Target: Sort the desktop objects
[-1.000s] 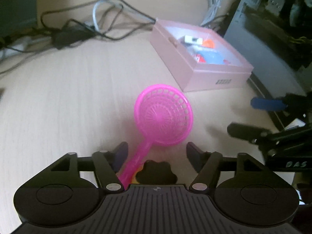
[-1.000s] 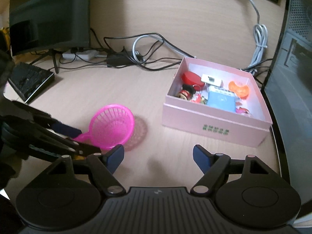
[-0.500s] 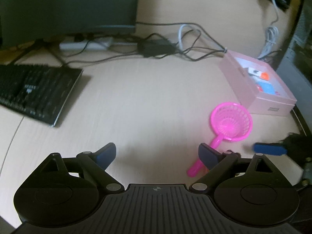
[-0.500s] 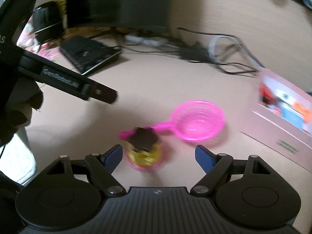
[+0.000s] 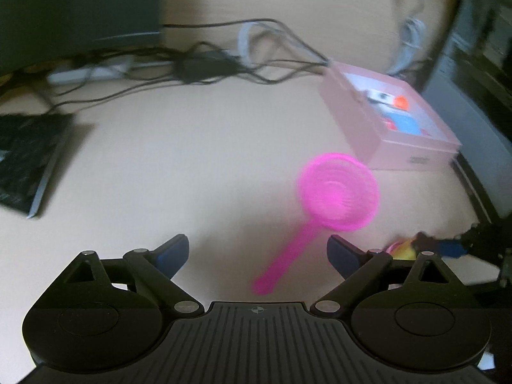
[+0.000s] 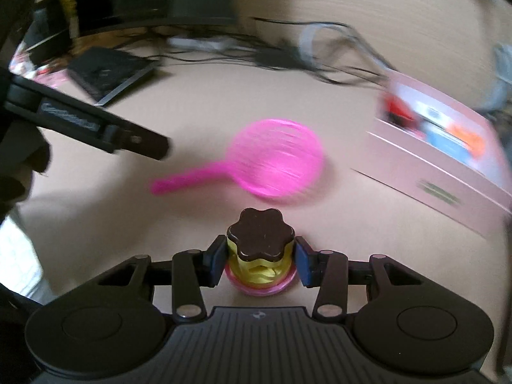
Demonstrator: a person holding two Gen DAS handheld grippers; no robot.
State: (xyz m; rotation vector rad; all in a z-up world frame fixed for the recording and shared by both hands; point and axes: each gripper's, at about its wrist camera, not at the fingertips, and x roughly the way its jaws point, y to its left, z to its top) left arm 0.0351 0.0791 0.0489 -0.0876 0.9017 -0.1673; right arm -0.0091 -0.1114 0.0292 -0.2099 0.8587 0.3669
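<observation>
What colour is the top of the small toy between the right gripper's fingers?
Dark brown, flower-shaped top on a yellow body; clearest in the right wrist view.

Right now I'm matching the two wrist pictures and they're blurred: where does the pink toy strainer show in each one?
Left wrist view: the pink toy strainer lies right of centre on the desk, handle running down-left toward the open left hand-held gripper.
Right wrist view: the strainer lies at centre, handle pointing left, beyond the toy pudding.
Shared landmark: the pink box, just right of the strainer's bowl in both.
</observation>
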